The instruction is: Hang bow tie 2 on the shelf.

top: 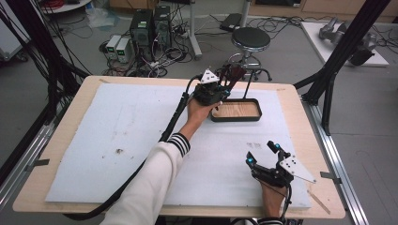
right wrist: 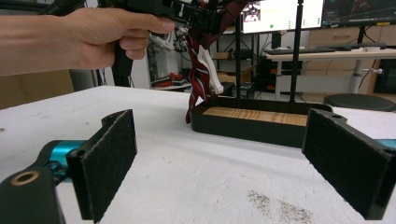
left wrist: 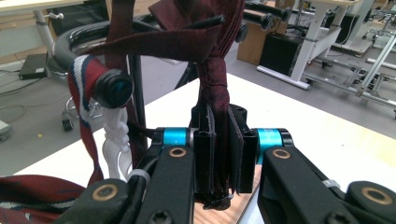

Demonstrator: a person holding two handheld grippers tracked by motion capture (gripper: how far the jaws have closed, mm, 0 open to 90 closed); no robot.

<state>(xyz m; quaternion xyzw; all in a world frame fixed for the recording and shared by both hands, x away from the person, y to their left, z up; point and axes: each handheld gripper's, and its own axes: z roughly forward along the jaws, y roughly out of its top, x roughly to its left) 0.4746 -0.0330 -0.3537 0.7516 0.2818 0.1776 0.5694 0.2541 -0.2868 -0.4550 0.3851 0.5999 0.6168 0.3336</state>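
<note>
A dark red necktie [left wrist: 212, 93] hangs from a black rack [top: 248, 82] that stands in a black tray with a wooden floor [top: 236, 118] at the far middle of the table. My left gripper [left wrist: 223, 154] is shut on this tie, its pads pressing the fabric just above the tray. In the high view the left gripper [top: 224, 89] sits at the tray's left end. A striped red, white and blue tie [left wrist: 81, 93] and a white piece [left wrist: 114, 140] hang beside it. My right gripper [top: 262, 153] rests open on the mat near the front right, nothing between its pads [right wrist: 109, 158].
A white foam mat [top: 117, 140] covers most of the wooden table. The tray [right wrist: 261, 128] lies ahead of the right gripper, with bare mat between. Behind the table stand a black stool [top: 251, 40] and computer towers [top: 150, 28] among cables.
</note>
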